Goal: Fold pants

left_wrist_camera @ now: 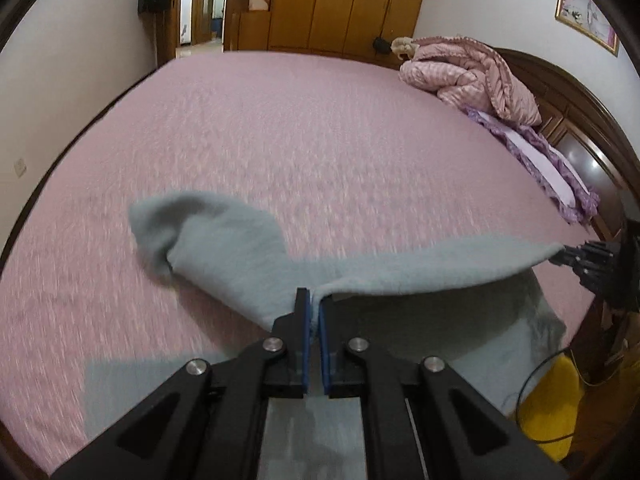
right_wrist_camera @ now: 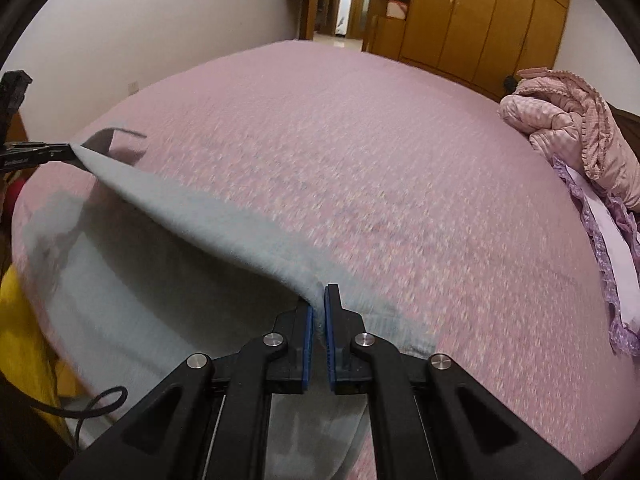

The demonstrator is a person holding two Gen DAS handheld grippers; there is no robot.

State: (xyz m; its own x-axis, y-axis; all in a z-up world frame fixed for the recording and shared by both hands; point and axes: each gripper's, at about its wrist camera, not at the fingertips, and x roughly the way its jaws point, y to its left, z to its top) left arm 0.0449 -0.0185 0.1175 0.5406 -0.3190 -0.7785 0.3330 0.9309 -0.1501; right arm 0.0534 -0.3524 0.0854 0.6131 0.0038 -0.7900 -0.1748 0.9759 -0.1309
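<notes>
Left gripper (left_wrist_camera: 314, 300) clamped on grey pants (left_wrist_camera: 420, 268); right gripper (right_wrist_camera: 319, 300) likewise clamped on same edge; fabric edge held lifted between both, remainder draped on pink bed (left_wrist_camera: 320, 140), near side

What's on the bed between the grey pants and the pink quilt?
Nothing: only bare pink bedspread lies between grey fleece pants and crumpled pink quilt, in both wrist views.
</notes>
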